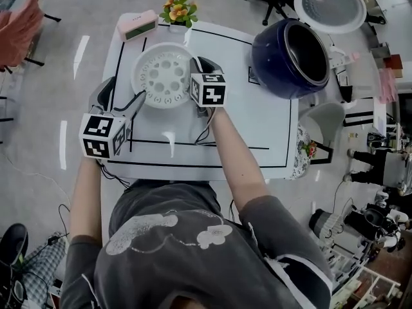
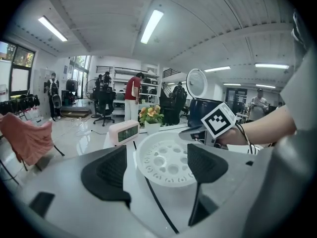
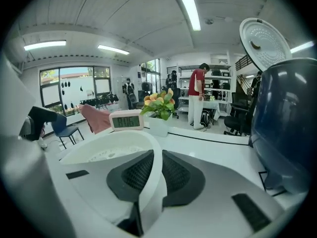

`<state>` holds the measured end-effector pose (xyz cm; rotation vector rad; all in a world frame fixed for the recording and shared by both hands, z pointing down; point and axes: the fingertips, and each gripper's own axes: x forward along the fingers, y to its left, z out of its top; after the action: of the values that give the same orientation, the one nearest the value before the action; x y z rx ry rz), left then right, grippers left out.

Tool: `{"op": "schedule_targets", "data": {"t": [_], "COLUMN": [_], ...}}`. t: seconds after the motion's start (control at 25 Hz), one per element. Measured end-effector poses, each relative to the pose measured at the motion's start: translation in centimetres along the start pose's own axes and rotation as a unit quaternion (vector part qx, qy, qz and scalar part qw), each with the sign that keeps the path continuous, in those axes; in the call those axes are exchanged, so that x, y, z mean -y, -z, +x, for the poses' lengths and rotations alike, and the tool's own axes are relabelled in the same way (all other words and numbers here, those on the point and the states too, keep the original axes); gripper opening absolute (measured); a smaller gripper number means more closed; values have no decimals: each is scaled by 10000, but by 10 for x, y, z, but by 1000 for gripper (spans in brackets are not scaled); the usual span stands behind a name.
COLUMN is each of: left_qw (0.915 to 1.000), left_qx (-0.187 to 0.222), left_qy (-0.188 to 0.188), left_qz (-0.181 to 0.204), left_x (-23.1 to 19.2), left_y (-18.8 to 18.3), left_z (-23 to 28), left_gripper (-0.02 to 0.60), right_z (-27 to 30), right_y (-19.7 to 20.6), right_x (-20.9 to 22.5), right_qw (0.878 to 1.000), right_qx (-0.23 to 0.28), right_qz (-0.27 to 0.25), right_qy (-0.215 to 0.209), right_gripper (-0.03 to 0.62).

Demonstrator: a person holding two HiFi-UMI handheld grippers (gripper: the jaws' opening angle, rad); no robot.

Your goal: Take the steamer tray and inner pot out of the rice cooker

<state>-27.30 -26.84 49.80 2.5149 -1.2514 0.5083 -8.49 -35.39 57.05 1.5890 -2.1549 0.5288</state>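
The white perforated steamer tray (image 1: 164,76) sits low over the white table (image 1: 257,134), left of the dark blue rice cooker (image 1: 286,60). The cooker's round lid (image 1: 330,5) stands open and its inside looks dark. My right gripper (image 1: 196,64) is at the tray's right edge. In the right gripper view its pads (image 3: 136,172) sit on both sides of the tray's thin rim (image 3: 153,162), pressing it. My left gripper (image 1: 136,100) is open at the tray's near left. In the left gripper view the tray (image 2: 166,157) lies ahead between the spread jaws (image 2: 156,165), untouched.
A pink digital clock (image 1: 137,24) and a small flower pot (image 1: 178,11) stand at the table's far edge behind the tray. Black tape lines mark the tabletop. A reddish chair (image 1: 16,31) stands on the floor at left; shelves and clutter fill the right side.
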Motion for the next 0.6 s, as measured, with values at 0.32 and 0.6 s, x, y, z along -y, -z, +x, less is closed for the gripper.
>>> {"op": "schedule_targets", "data": {"t": [0.32, 0.6], "left_qw": [9999, 9999], "left_qx": [-26, 52], "left_qy": [70, 138], "left_qz": [-84, -29], "left_x": [11, 19], "left_y": [2, -12], "left_z": [5, 10], "left_gripper": [387, 387], "right_z": [6, -14], "right_y": [18, -5], "right_x": [-6, -2], "right_qw": [9985, 9983], "right_qx": [-292, 101], "right_qz": [-24, 28], "right_qy": [-454, -582], "right_gripper": [72, 198]}}
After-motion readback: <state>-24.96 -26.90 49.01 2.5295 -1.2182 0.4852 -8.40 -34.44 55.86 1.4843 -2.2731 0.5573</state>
